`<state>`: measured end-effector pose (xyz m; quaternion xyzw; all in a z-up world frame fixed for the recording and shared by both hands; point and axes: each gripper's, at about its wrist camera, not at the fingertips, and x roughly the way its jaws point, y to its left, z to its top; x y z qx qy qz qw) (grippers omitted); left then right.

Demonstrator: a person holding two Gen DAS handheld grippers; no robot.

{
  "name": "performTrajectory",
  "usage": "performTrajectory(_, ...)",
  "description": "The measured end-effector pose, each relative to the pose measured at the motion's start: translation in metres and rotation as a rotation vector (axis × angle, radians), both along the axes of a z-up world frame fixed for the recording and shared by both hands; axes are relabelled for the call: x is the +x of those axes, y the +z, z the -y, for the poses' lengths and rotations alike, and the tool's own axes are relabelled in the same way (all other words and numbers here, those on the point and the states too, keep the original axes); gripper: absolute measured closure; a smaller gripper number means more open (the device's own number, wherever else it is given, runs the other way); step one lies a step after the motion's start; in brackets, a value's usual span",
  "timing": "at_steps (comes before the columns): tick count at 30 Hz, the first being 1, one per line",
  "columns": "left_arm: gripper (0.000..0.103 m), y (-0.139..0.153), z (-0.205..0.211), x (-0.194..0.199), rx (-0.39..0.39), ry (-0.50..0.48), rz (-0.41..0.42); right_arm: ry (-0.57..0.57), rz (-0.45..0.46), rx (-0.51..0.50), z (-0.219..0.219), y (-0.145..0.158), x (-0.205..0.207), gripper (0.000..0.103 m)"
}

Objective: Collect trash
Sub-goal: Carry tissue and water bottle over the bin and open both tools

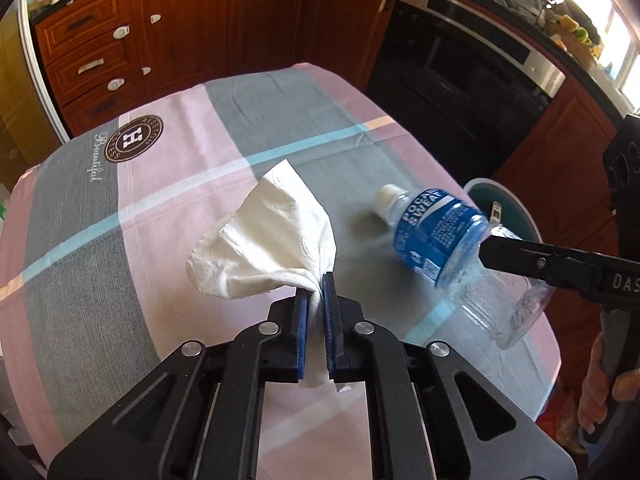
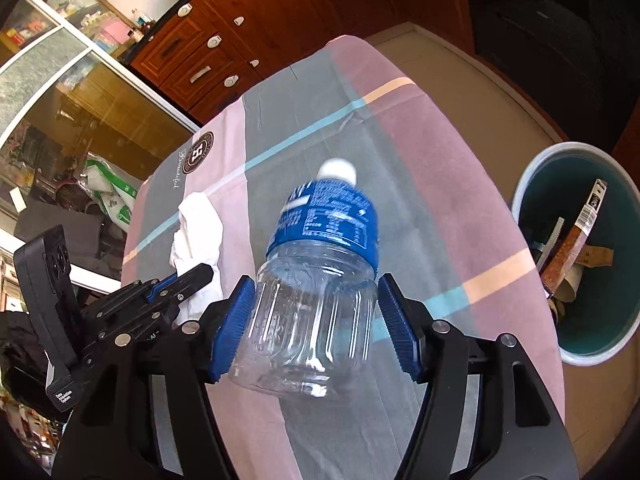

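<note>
My left gripper (image 1: 318, 280) is shut on a crumpled white tissue (image 1: 268, 240) and holds it above the table; the tissue fans out ahead of the blue pads. The tissue also shows in the right wrist view (image 2: 198, 232), with the left gripper (image 2: 200, 272) at the left. My right gripper (image 2: 316, 284) is shut on the clear lower body of an empty plastic bottle (image 2: 320, 264) with a blue label and white cap, lifted off the cloth. In the left wrist view the bottle (image 1: 436, 236) hangs at the right, held by the right gripper's finger (image 1: 520, 254).
The table wears a pink, grey and teal striped cloth (image 1: 120, 216). A teal trash bin (image 2: 580, 344) with a white rim stands on the floor right of the table, with trash inside; its rim shows behind the bottle (image 1: 516, 204). Wooden cabinets (image 1: 180, 32) and an oven (image 1: 460, 80) lie beyond.
</note>
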<state>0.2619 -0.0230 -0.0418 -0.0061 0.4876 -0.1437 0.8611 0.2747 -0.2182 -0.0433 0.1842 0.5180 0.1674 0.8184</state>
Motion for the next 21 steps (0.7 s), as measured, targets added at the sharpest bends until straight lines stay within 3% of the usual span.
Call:
performTrajectory(4, 0.095, 0.013, 0.031, -0.013, 0.008, -0.052, 0.017, -0.004, 0.019, 0.012, 0.016, 0.006, -0.013, 0.048)
performTrajectory(8, 0.095, 0.015, 0.045, -0.021, 0.005, -0.058, 0.013, 0.019, -0.020, 0.027, 0.019, -0.006, -0.013, 0.048)
performTrajectory(12, 0.095, 0.008, 0.032, -0.029, -0.016, -0.021, -0.011, 0.112, -0.080, -0.012, 0.001, -0.021, -0.014, 0.048)
performTrajectory(16, 0.095, -0.004, 0.017, -0.034, -0.027, 0.005, -0.052, 0.167, -0.074, -0.057, -0.015, -0.019, -0.002, 0.047)
performTrajectory(18, 0.095, -0.004, 0.012, -0.033, -0.031, 0.009, -0.057, 0.177, -0.090, -0.079, -0.022, -0.022, 0.006, 0.037)
performTrajectory(21, 0.095, 0.000, 0.011, -0.033, -0.038, 0.001, -0.050, 0.172, -0.118, -0.073, -0.028, -0.033, 0.014, 0.033)
